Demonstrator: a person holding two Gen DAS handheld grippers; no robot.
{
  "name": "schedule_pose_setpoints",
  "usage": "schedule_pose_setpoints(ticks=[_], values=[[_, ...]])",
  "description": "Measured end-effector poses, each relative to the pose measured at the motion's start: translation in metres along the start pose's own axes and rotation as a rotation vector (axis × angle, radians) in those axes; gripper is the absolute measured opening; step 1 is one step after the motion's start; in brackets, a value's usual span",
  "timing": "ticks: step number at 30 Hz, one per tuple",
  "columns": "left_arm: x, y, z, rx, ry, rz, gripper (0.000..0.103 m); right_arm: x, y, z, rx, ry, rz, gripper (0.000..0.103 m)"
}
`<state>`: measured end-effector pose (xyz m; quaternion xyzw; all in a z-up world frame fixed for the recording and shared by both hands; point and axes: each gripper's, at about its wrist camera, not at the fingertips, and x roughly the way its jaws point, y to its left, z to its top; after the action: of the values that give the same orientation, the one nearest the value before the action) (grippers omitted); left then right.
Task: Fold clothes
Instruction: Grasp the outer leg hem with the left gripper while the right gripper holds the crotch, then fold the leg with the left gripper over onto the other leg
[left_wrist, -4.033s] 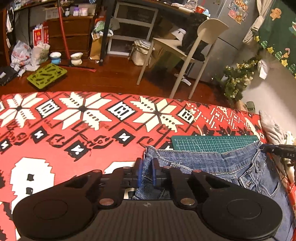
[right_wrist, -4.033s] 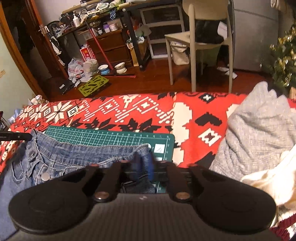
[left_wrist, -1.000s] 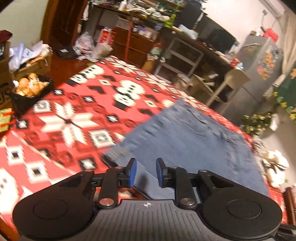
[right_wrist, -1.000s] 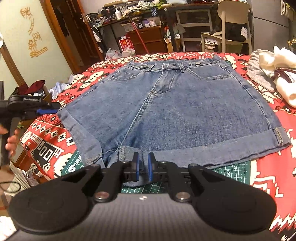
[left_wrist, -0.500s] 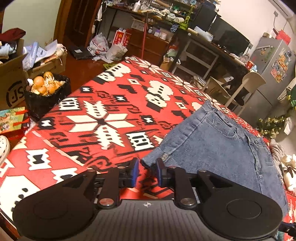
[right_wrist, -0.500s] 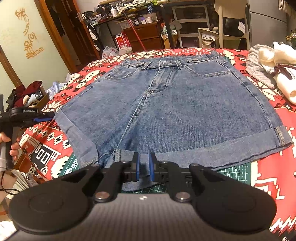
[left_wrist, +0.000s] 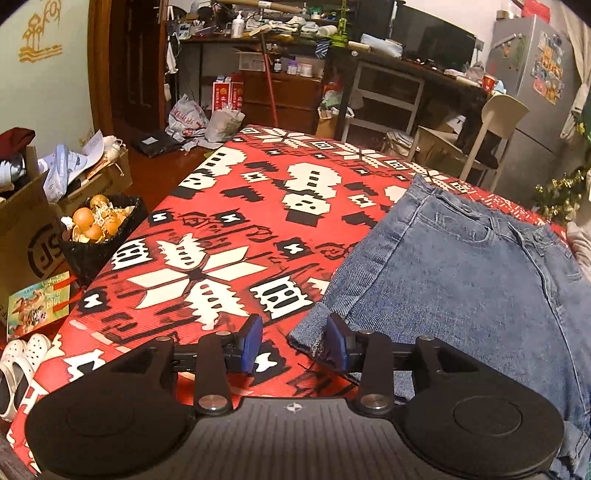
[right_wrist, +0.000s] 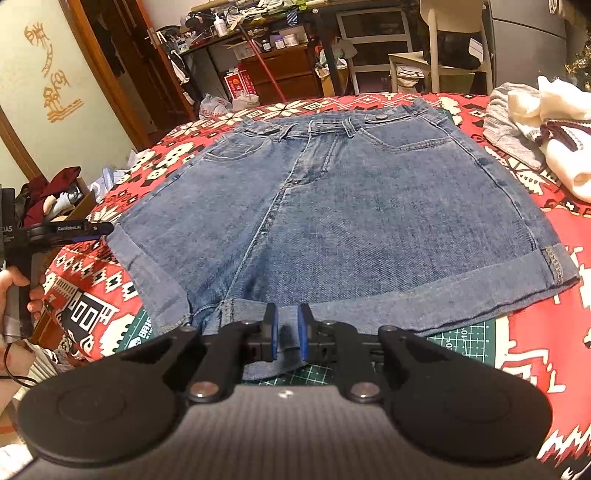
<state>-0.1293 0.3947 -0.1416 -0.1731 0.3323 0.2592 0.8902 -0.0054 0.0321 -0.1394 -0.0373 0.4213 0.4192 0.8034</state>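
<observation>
Changing just now: left gripper (left_wrist: 293, 341), narrow around the shorts' cuff corner half a second ago, now stands with its jaws spread wide, the corner let go.
Meaning for the task: denim shorts (right_wrist: 332, 206) lie spread flat and front-up, unfolded, waistband far, cuffs near; four seconds ago both grippers pinched that waistband, so I judge the laying-out done and a fold still owed.
Shorts' place: on the red patterned blanket (left_wrist: 229, 229), near hem over the green cutting mat (right_wrist: 461, 341).
Left gripper and shorts: left cuff corner (left_wrist: 308, 338) sits just beside the right-hand pad, between the open jaws' line but ungripped.
Right gripper (right_wrist: 286, 334): jaws slightly parted over the crotch hem flap; whether the pads touch the cloth I cannot tell.
Beside the scene: grey and white clothes pile (right_wrist: 532, 122) at far right, apart from the shorts.
</observation>
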Motion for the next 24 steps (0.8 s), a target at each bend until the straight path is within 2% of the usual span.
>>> schedule_pose_setpoints(ticks=[4, 6, 8, 12, 19, 24], values=[[-0.001, -0.003, 0.0, -0.004, 0.001, -0.025, 0.019, 0.0, 0.001, -0.001, -0.003, 0.001, 0.004, 0.014], [-0.002, -0.008, 0.0, 0.012, -0.002, -0.016, 0.016, 0.0, 0.001, -0.002, -0.004, 0.0, 0.004, 0.014], [-0.005, -0.012, 0.001, 0.022, -0.008, -0.008, 0.008, -0.001, 0.001, -0.002, -0.004, -0.001, 0.004, 0.014], [-0.018, -0.015, 0.003, -0.004, -0.034, -0.04, 0.006, -0.003, 0.0, 0.0, -0.001, -0.008, 0.002, 0.014], [-0.047, -0.041, 0.015, -0.061, -0.092, -0.22, 0.006, -0.002, 0.004, 0.003, -0.009, -0.016, 0.015, 0.014], [-0.054, -0.077, 0.016, -0.066, -0.076, -0.355, 0.006, -0.003, 0.006, 0.005, -0.011, -0.025, 0.021, 0.014]])
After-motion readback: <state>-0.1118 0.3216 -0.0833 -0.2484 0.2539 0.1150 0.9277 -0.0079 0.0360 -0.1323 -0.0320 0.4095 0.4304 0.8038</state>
